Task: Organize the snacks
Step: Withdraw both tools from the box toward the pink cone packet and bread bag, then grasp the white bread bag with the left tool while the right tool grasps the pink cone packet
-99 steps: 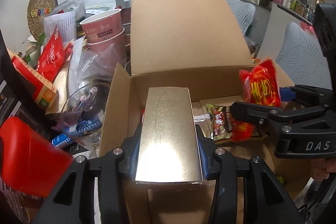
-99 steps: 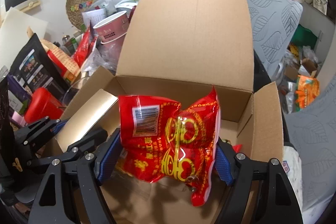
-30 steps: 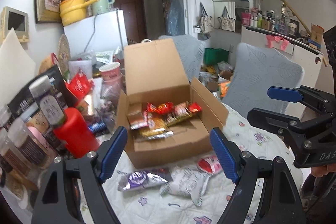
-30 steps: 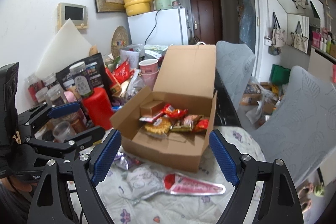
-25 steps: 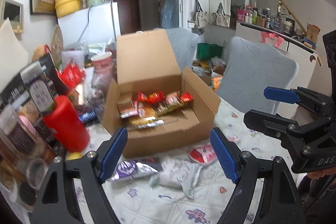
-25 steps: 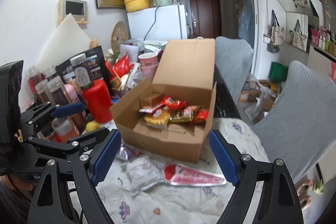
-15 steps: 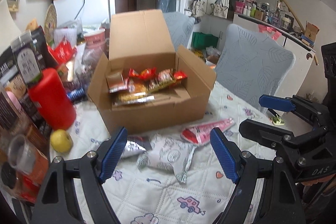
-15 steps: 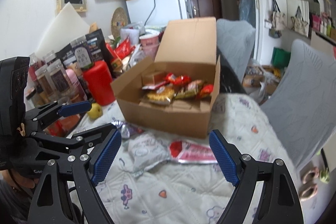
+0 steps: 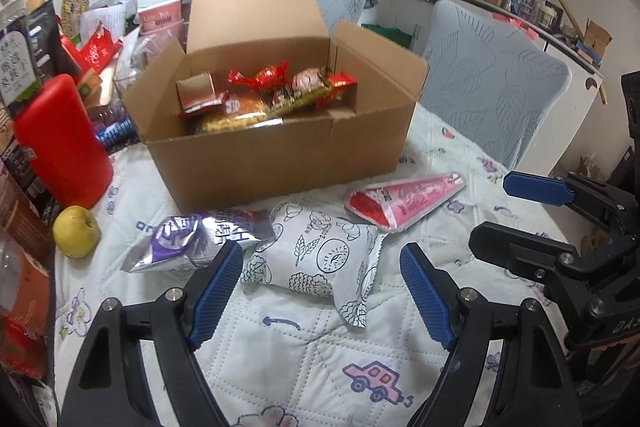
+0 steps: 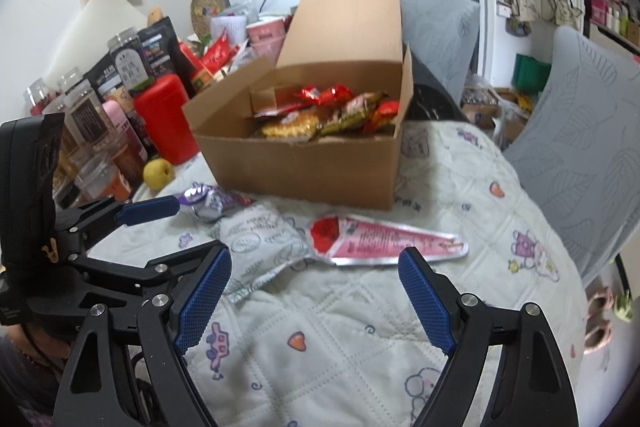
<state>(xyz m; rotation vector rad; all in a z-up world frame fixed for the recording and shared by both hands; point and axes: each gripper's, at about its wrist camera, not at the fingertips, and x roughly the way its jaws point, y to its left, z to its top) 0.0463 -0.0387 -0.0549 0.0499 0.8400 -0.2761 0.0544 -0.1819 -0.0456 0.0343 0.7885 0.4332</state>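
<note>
Both grippers, left [image 9: 322, 293] and right [image 10: 316, 297], hang spread wide and empty above three packets [image 9: 320, 255], likely ready to put them in the box [image 9: 280, 155].

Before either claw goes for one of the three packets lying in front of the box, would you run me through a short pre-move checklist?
1. Left claw open and empty: ok.
2. Right claw open and empty: ok.
3. White patterned packet lies ahead of the left claw, unobstructed from above: ok.
4. Pink cone packet free of neighbours: not ok, its wide end meets the white packet.
5. Purple foil packet clear of the box wall: cannot tell.
6. Cardboard box lid open, room left in front part: ok.
</note>
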